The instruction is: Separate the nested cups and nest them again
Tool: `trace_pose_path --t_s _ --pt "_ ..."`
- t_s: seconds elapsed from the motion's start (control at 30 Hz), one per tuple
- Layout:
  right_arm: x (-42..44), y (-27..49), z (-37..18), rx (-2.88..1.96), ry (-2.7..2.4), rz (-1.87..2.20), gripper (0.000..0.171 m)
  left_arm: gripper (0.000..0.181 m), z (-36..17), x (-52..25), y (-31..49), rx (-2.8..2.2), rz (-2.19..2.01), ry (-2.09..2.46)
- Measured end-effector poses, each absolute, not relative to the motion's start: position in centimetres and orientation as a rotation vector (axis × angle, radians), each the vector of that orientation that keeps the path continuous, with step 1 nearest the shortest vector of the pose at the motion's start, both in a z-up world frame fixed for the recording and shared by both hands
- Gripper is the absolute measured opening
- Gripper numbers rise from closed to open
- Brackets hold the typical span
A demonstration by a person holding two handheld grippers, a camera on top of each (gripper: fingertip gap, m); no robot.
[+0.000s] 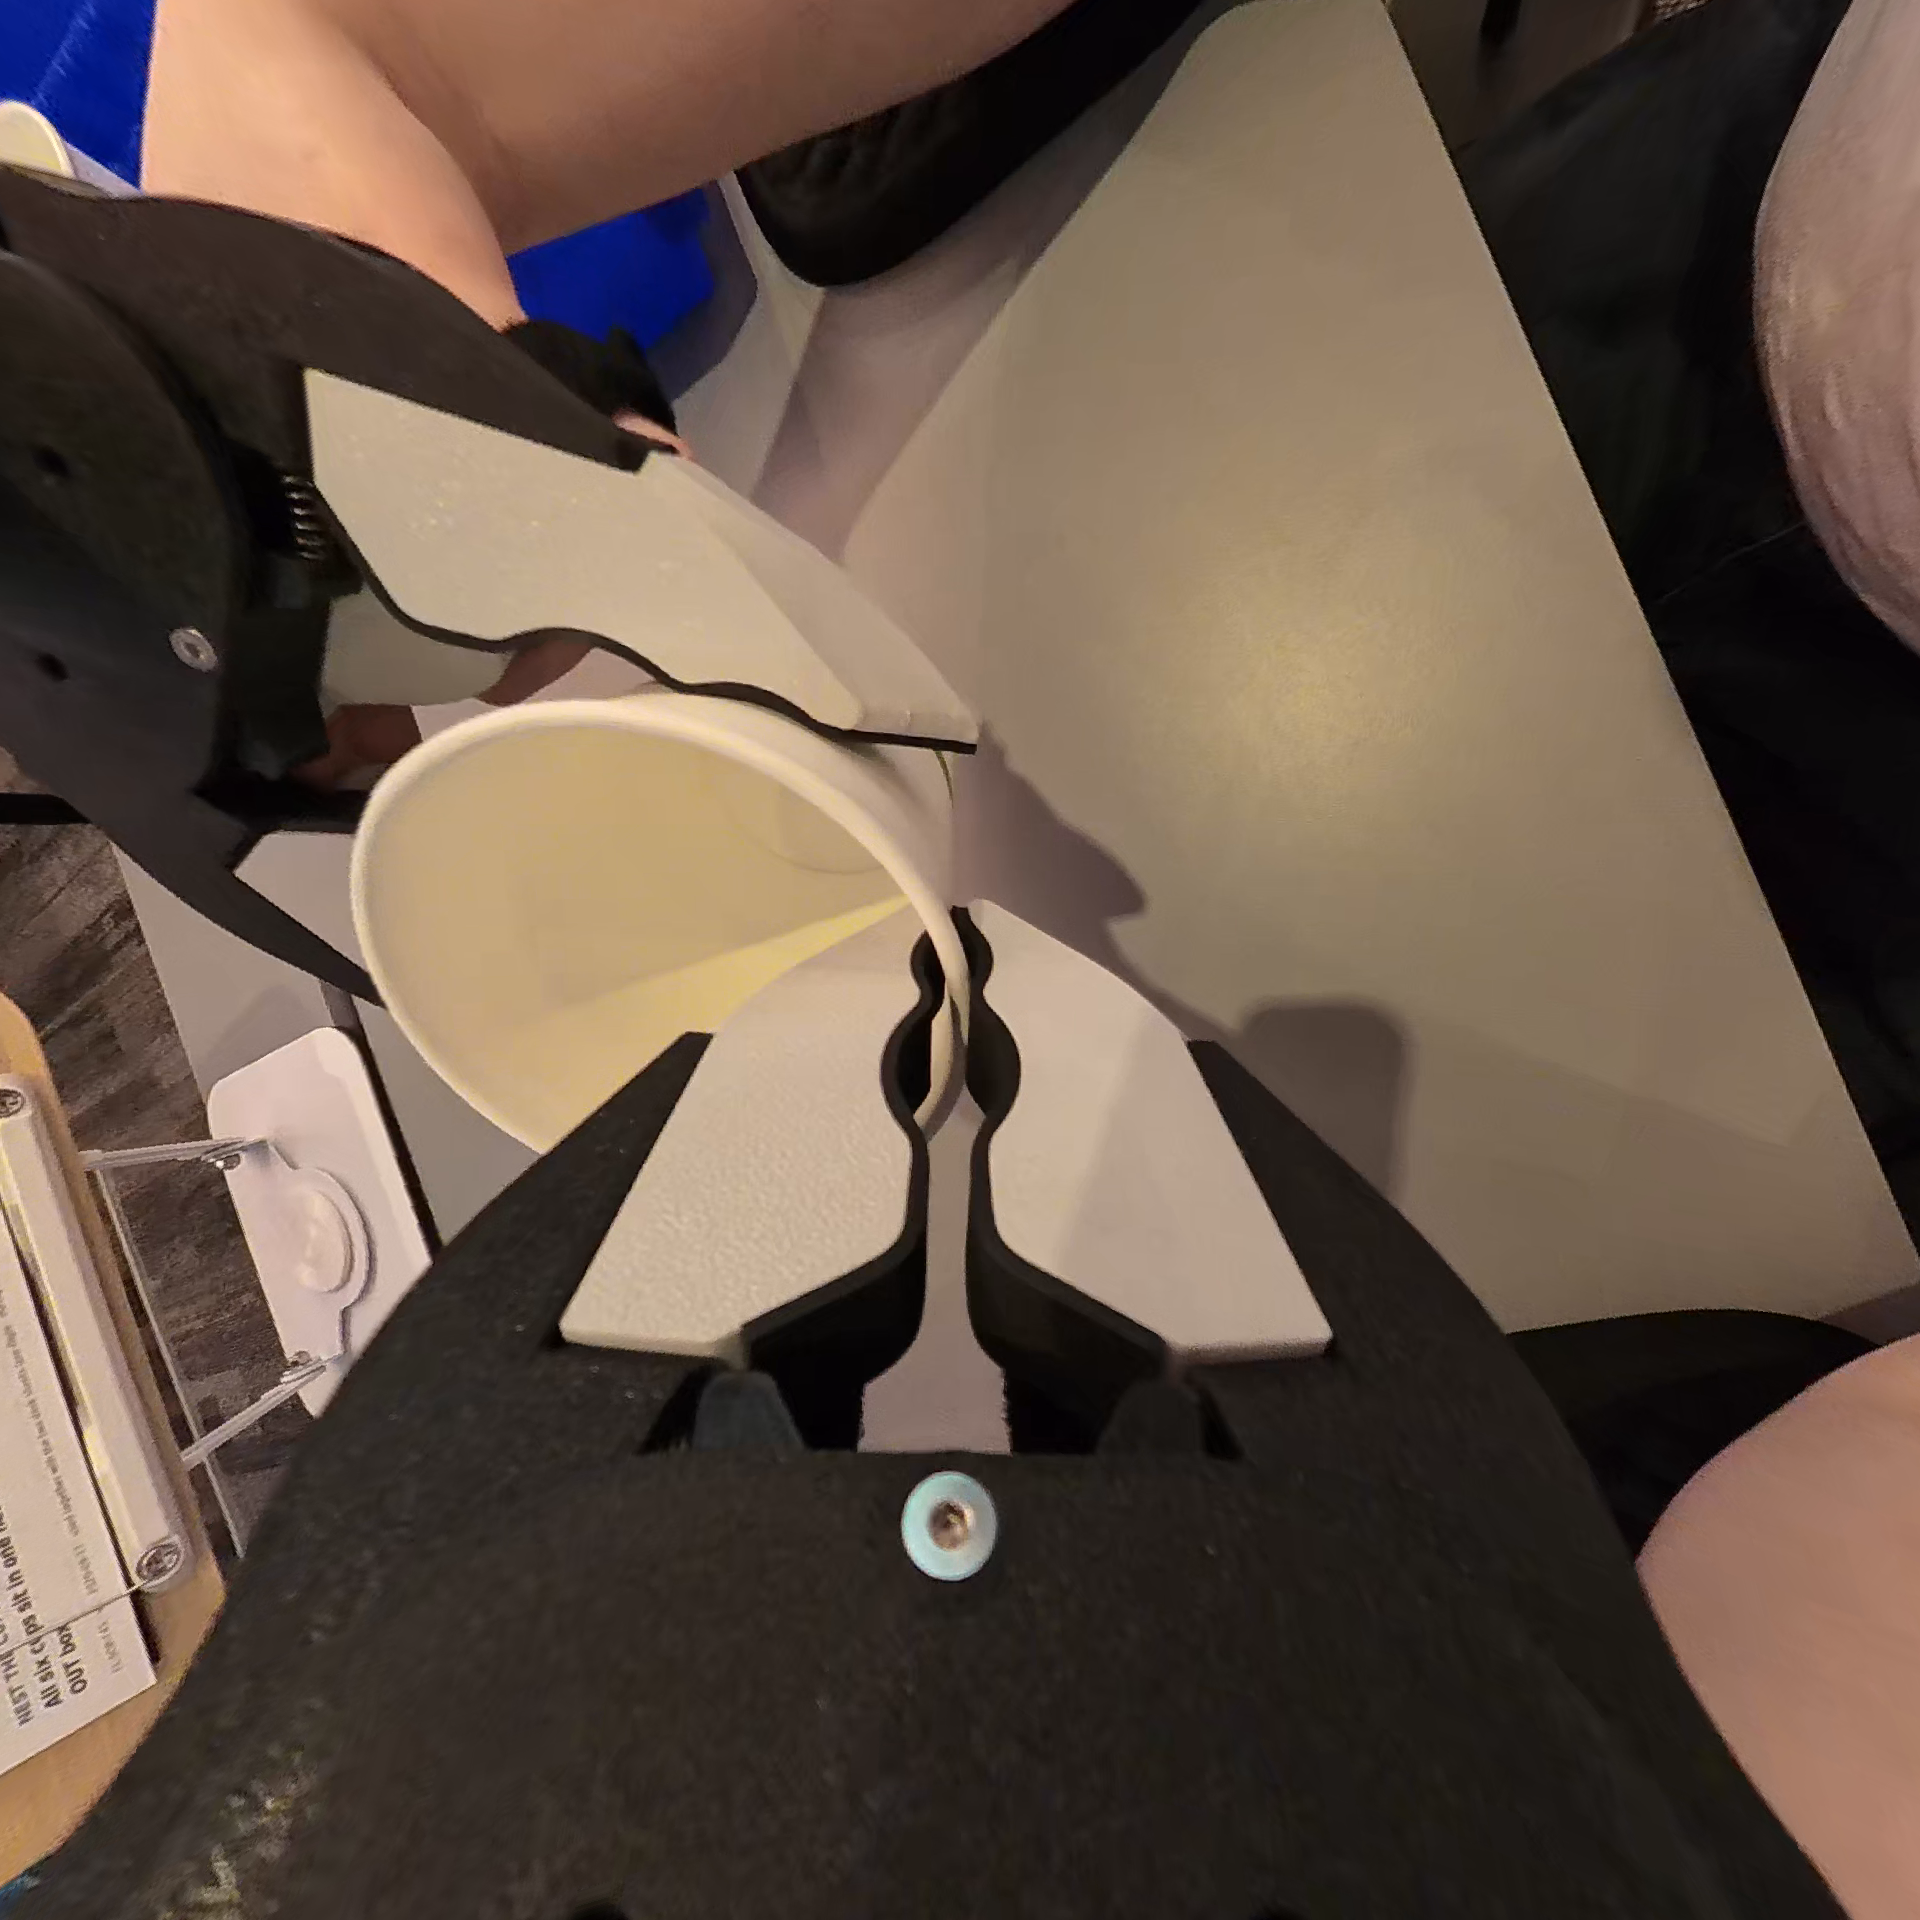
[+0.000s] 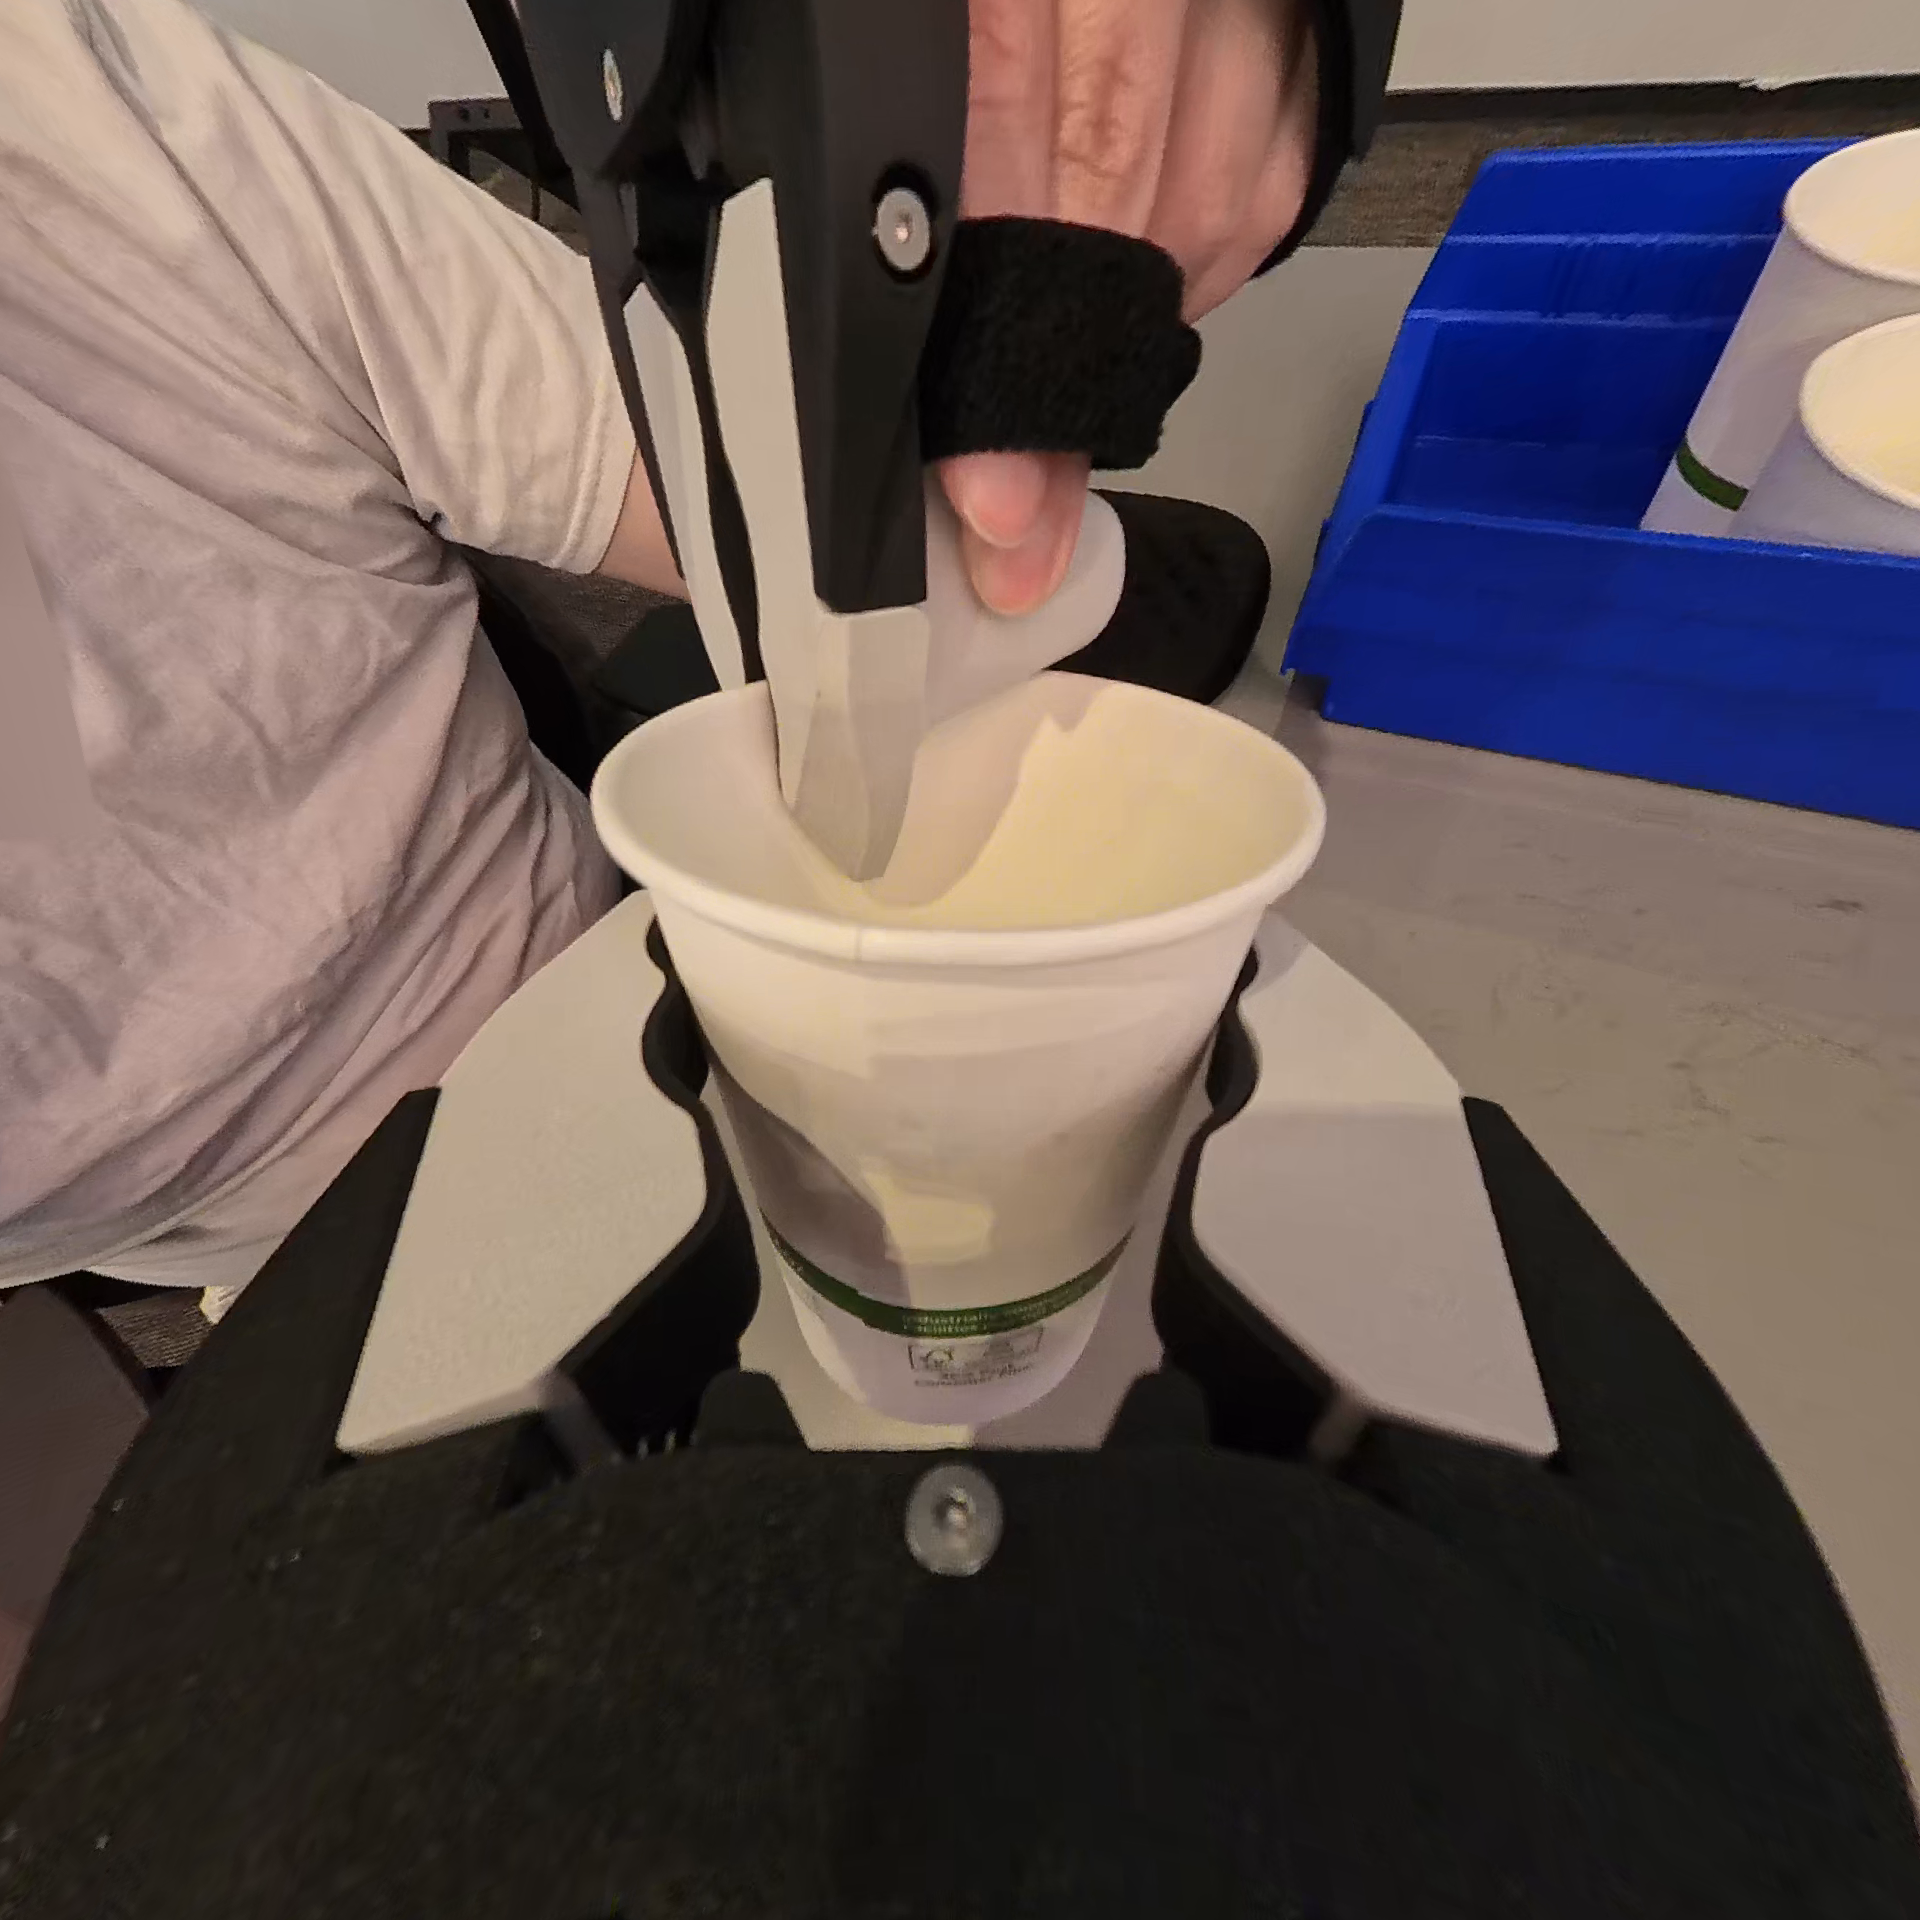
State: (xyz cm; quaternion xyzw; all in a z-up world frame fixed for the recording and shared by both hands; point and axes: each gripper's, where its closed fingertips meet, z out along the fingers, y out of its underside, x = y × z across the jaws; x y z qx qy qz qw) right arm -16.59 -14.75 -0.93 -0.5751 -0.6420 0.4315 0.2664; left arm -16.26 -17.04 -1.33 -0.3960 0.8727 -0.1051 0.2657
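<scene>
Gripping cup [image 2: 956, 1122] body, right tool [image 2: 956, 1039] level; left tool [image 1: 951, 977] reaches down, pinching cup rim.

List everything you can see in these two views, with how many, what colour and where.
Held paper cup: one visible, white with a green band, gripped by both grippers above the table.
Other paper cups: two, white, in the blue bin.
Bin: one, blue, far right on the table.
Table: one, pale grey, beneath the grippers.
Clipboard with a printed sheet: one, tan, at the left edge of the left wrist view.
Right gripper: black and grey, shut around the held cup's wall.
Left gripper: black and grey, pinching the cup's rim.
Hand: one, holding the left gripper.
</scene>
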Motion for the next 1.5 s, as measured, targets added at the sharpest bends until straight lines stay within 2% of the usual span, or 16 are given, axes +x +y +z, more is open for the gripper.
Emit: trace_pose_path --t_s 0.13,0.27,0.37,0.5,0.63,0.73,0.8,0.87,0.97,1.23,1.5 --pt "-16.5 -14.9 -1.2 -1.566 -1.751 1.168 0.094 0.003 -1.3 -16.1 -17.0 -1.1 -0.292 2.334" --pt "-16.5 -14.4 -0.8 -1.554 -1.718 1.183 0.094 0.048 0.0 -15.4 -15.9 -1.142 -0.291 2.206" --pt "-16.0 -13.6 -0.4 -1.557 -1.675 1.17 0.094 0.06 1.8 -15.7 -15.4 -1.128 -0.327 2.117" --pt "-12.9 -11.3 1.0 -1.599 -1.579 1.057 0.094 0.064 5.5 -16.8 -14.8 -1.09 -0.387 1.943" --pt "-4.6 -6.3 7.0 -1.56 -1.175 0.808 0.094 0.061 8.5 -18.1 -14.5 -1.049 -0.418 1.805" --pt "7.1 -2.1 13.5 -1.389 -0.6 0.485 0.094 0.058 9.5 -18.7 -14.4 -1.041 -0.4 1.754" --pt "15.4 -1.4 14.7 -1.287 -0.281 0.271 0.093 0.058 9.7 -18.8 -14.5 -1.033 -0.383 1.754" --pt "21.0 -1.1 13.1 -1.272 -0.094 0.175 0.093 0.058 9.5 -18.7 -14.7 -1.027 -0.367 1.763" --pt "23.9 0.4 9.3 -1.36 -0.031 0.152 0.093 0.058 9.1 -18.4 -14.8 -1.024 -0.348 1.784" --pt "24.4 3.2 4.1 -1.486 -0.032 0.091 0.094 0.057 8.1 -18.1 -14.4 -1.049 -0.302 1.818" --pt "24.8 3.7 2.0 -1.597 -0.035 0.078 0.094 0.056 7.6 -18.1 -14.5 -1.049 -0.295 1.844"
